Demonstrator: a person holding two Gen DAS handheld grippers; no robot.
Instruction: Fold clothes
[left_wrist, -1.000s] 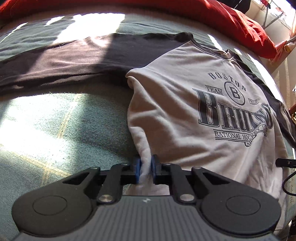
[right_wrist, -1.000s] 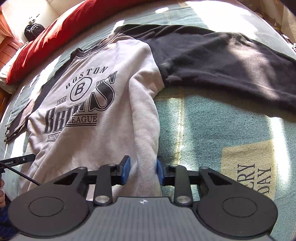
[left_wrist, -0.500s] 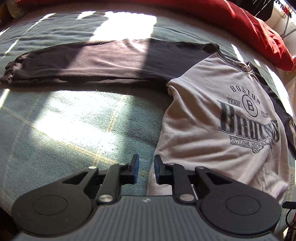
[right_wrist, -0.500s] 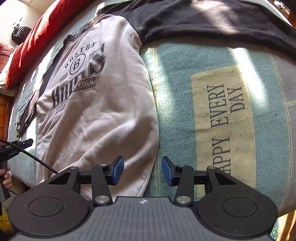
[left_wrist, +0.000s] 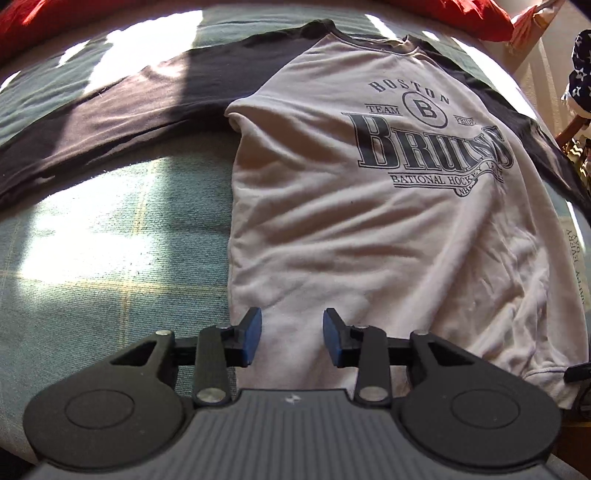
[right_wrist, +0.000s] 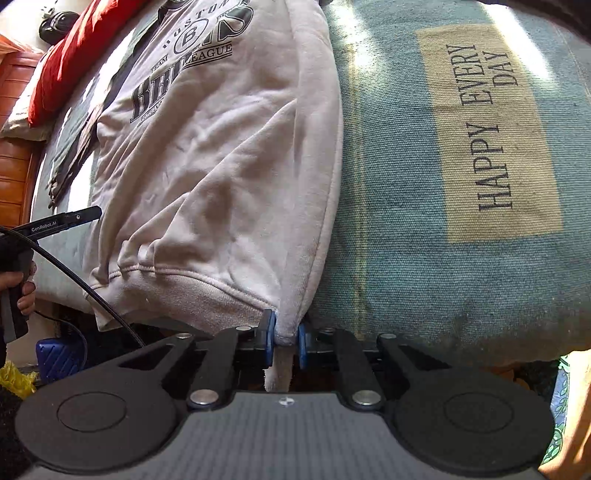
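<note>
The sweatshirt (left_wrist: 369, 229) lies face up on the bed's teal blanket (left_wrist: 110, 258), collar at the far side by the red pillow (right_wrist: 70, 55), hem hanging toward me over the near edge. Both dark sleeves are spread outward, the left sleeve (left_wrist: 129, 110) stretched flat across the blanket, so I judge no fold has been made yet.

My left gripper (left_wrist: 291, 338) hovers over the near left side of the body, just inside the side seam. Its jaws are opening, and although pale cloth shows between the blue pads, they do not press on it; I have nothing in that hand.

My right gripper (right_wrist: 284, 341) sits at the near right corner of the hem. Its jaws are closing, and the pads already pinch the ribbed corner, with a strip of cloth hanging down between them. I take the corner because the doubled hem gives a firm hold for lifting that side.

In the right view my left hand (right_wrist: 16, 284) shows at the far left, around its gripper's handle.

Beside the sweatshirt's right edge a tan patch (right_wrist: 491, 129) reads "HAPPY EVERY DAY".
</note>
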